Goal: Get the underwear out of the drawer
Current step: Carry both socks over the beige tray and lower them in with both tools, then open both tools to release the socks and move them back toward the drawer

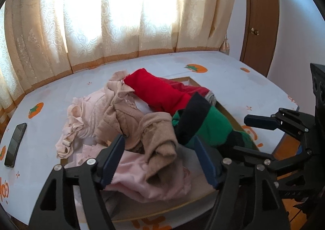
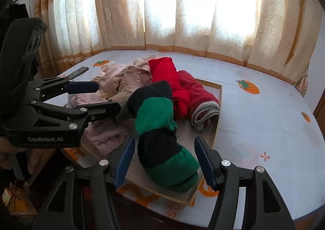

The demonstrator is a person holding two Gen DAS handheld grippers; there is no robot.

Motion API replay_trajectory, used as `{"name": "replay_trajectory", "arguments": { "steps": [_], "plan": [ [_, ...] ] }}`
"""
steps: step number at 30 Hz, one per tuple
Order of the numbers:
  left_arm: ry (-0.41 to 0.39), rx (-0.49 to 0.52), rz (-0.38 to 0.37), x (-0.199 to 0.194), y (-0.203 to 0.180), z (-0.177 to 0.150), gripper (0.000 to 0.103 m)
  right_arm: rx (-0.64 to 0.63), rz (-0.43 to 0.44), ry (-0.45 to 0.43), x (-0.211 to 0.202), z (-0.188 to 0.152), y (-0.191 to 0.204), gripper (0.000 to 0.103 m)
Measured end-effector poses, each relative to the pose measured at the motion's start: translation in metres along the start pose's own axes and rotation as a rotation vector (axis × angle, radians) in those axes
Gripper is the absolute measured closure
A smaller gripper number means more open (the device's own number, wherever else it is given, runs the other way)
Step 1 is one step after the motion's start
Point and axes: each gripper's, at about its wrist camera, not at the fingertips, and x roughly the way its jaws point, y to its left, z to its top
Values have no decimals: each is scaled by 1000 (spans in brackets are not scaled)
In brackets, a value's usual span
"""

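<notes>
Left gripper (image 1: 160, 161) at bottom centre, jaws apart, straddling beige knit underwear (image 1: 156, 134) and pink fleece piece (image 1: 142, 181), pads clear of the cloth. Right gripper (image 2: 165, 163) likewise spread, green-and-black striped roll (image 2: 162, 126) between the fingers, untouched. Pile sits in shallow cardboard drawer tray (image 2: 217, 112), mid-frame, on persimmon-print sheet (image 2: 264, 128). Black phone (image 1: 15, 144) at left edge.
</notes>
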Motion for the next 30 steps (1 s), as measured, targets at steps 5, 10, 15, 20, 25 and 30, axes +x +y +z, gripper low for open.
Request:
{"name": "replay_trajectory", "arguments": {
  "steps": [5, 10, 15, 20, 25, 30],
  "plan": [
    [-31, 7, -7, -21, 0, -9, 29, -17, 6, -20, -21, -8, 11, 35],
    [-43, 15, -10, -40, 2, -27, 29, -31, 41, -22, -39, -21, 27, 34],
    [-45, 18, -7, -56, 4, -50, 28, -63, 76, -8, -49, -44, 48, 33],
    [-30, 9, 7, -62, 5, -75, 28, -83, 108, 32, -47, -69, 68, 33],
    [-11, -5, 4, -67, 6, -101, 28, -102, 134, 81, -37, -92, 80, 33],
    [18, 20, 34, -66, 2, -126, 28, -113, 168, 139, -25, -111, 89, 33]
  ]
}}
